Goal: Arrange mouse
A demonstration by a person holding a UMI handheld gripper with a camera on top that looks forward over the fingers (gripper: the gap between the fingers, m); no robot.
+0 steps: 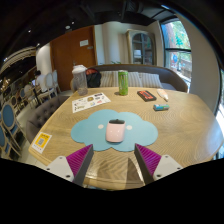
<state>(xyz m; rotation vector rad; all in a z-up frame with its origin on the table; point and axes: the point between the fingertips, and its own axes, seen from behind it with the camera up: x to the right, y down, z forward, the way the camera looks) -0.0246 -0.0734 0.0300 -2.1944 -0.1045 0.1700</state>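
The mouse sits on the cloud-shaped blue mat, a little toward the mat's right half, resting on its own weight with nothing touching it. That mat is evidently the intended home for it, laid flat on the wooden worktop close to the near edge, so the job reads as squaring the mouse up on the mat rather than carrying it far.

The hand-held gripper hangs just short of the mat, its two fingers spread wide apart and holding nothing. The pink pads frame the mat's near edge, with the mouse just beyond them and roughly on the line between them (a sensible line-up for a straight push forward and a close).

Beyond the mat lie things that play no part: a printed leaflet to the mat's far left, a green can straight behind it, and a dark box and a small teal object to its far right. A yellow card lies left of the mat.
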